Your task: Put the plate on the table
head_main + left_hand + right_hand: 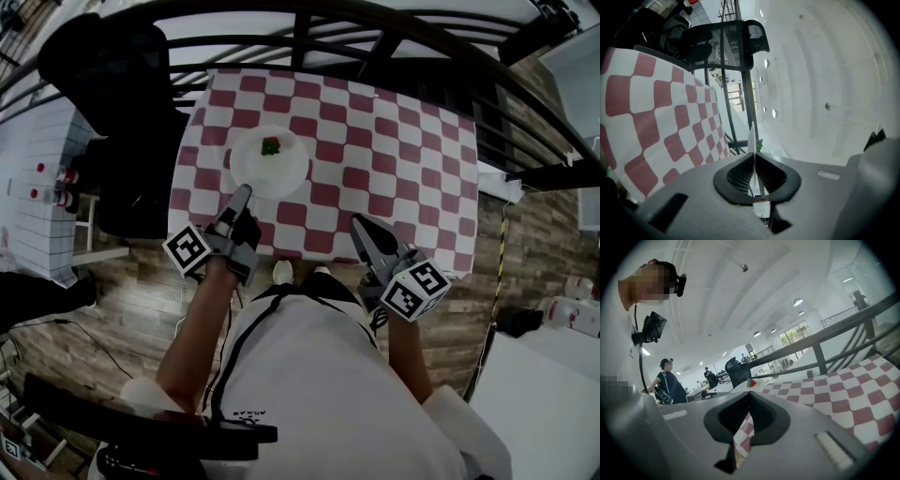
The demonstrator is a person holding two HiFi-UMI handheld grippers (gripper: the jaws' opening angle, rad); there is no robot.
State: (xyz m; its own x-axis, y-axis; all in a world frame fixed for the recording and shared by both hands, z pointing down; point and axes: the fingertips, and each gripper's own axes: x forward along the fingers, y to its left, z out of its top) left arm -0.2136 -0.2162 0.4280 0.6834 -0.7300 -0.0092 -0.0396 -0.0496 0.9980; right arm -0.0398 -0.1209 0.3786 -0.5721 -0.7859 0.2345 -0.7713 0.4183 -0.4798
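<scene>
A black office chair (122, 141) is parked at the checkered table's (412, 159) left side and a dark railing (300, 28) is run along its far edge. The white plate (281, 173), with a green-and-red scrap of food (271, 146) on it, is seen over the table's left half; contact with the cloth cannot be judged. Its near rim is pinched in the left gripper's (245, 192) almost closed jaws; the right gripper (359, 221) is held empty, jaws together, over the table's near edge

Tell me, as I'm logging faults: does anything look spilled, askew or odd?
Nothing stands out. The plate, gripped at its rim by the left hand-held gripper, lies parallel to the checked tablecloth, food on it.
</scene>
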